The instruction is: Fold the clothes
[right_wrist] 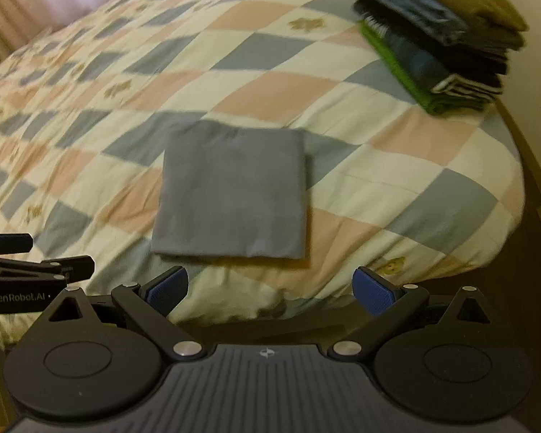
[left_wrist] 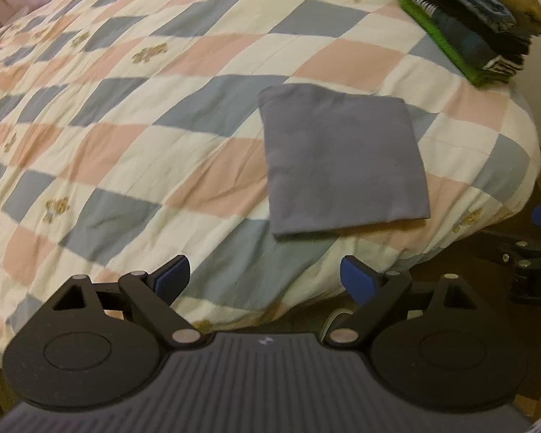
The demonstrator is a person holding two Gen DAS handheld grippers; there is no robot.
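A grey garment [left_wrist: 342, 162] lies folded into a flat square near the front edge of the bed; it also shows in the right wrist view [right_wrist: 234, 195]. My left gripper [left_wrist: 265, 279] is open and empty, hovering just short of the bed's edge, below and left of the garment. My right gripper [right_wrist: 270, 288] is open and empty, just in front of the garment's near edge. The right gripper's side shows at the far right of the left wrist view [left_wrist: 530, 252]; the left gripper shows at the left of the right wrist view [right_wrist: 36, 270].
The bed has a checked quilt [left_wrist: 126, 108] in pink, blue and cream. A stack of folded clothes [left_wrist: 469, 25] sits at the far right corner, also in the right wrist view [right_wrist: 436, 43]. The bed's edge drops off at the right and front.
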